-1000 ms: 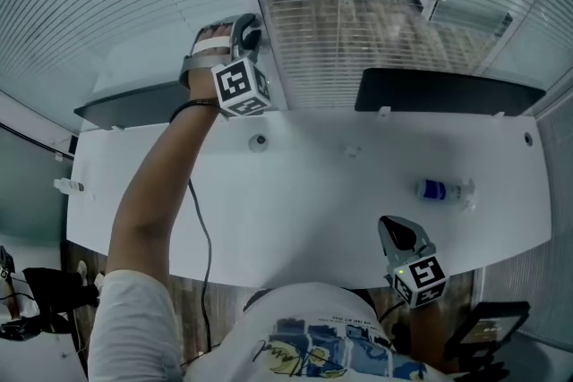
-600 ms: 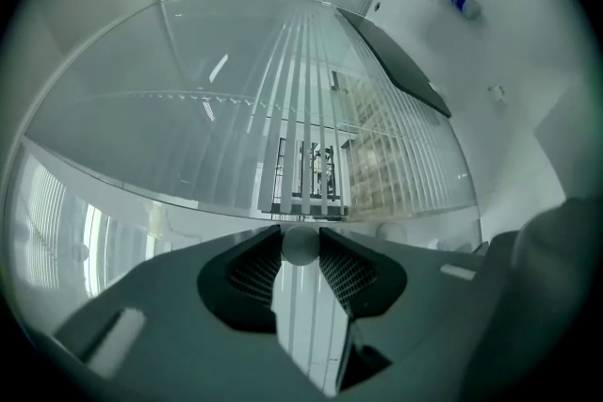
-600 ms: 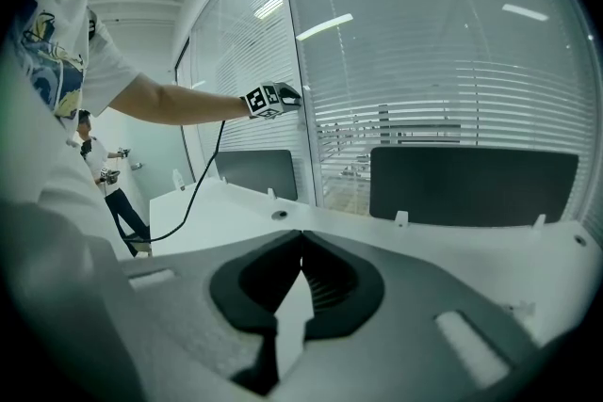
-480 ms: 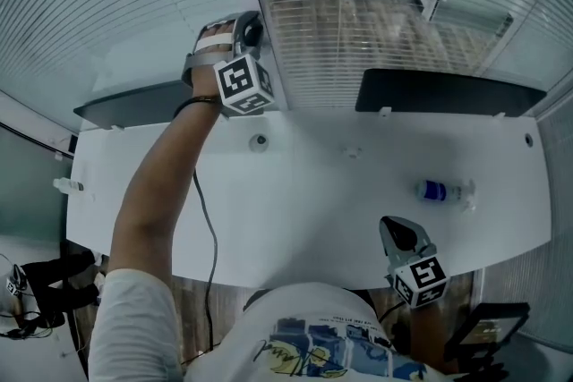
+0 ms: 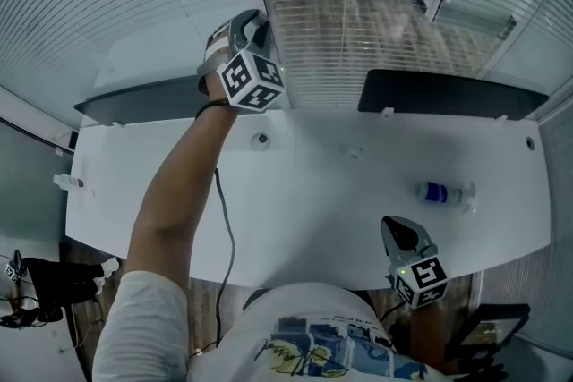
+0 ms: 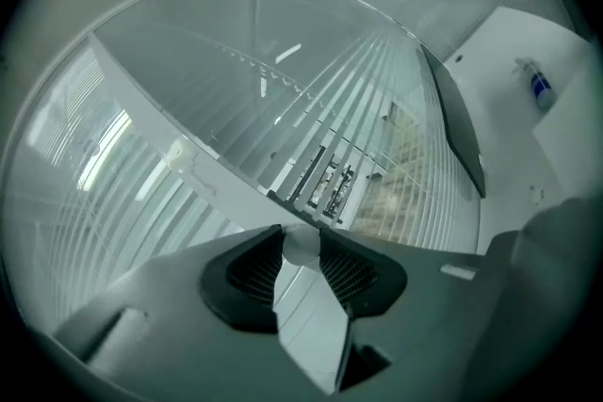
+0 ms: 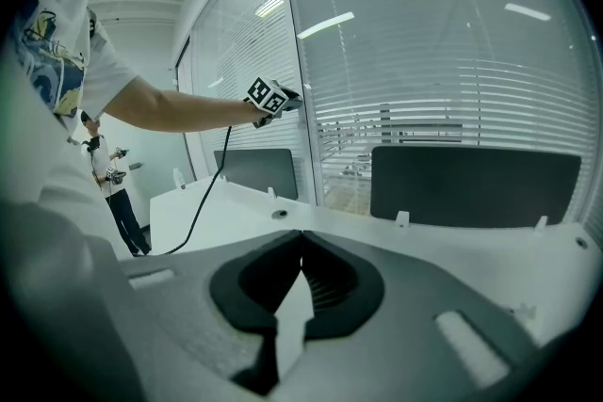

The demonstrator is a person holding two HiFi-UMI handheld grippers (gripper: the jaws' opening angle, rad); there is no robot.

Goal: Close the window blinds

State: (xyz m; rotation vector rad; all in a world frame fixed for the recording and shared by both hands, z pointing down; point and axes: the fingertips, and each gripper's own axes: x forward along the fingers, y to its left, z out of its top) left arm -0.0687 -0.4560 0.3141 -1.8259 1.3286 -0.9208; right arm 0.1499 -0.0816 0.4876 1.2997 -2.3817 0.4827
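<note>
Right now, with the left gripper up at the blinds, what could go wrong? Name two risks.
1. The left gripper has just been closing its jaws on the white wand, which sits only at their tips; a twist might let it slip out.
2. The cable from that gripper trails over the desk and could snag at its edge if the arm reaches further.

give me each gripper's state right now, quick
left gripper: has just been closing, now shut on the white rod
right gripper: shut, nothing in it
</note>
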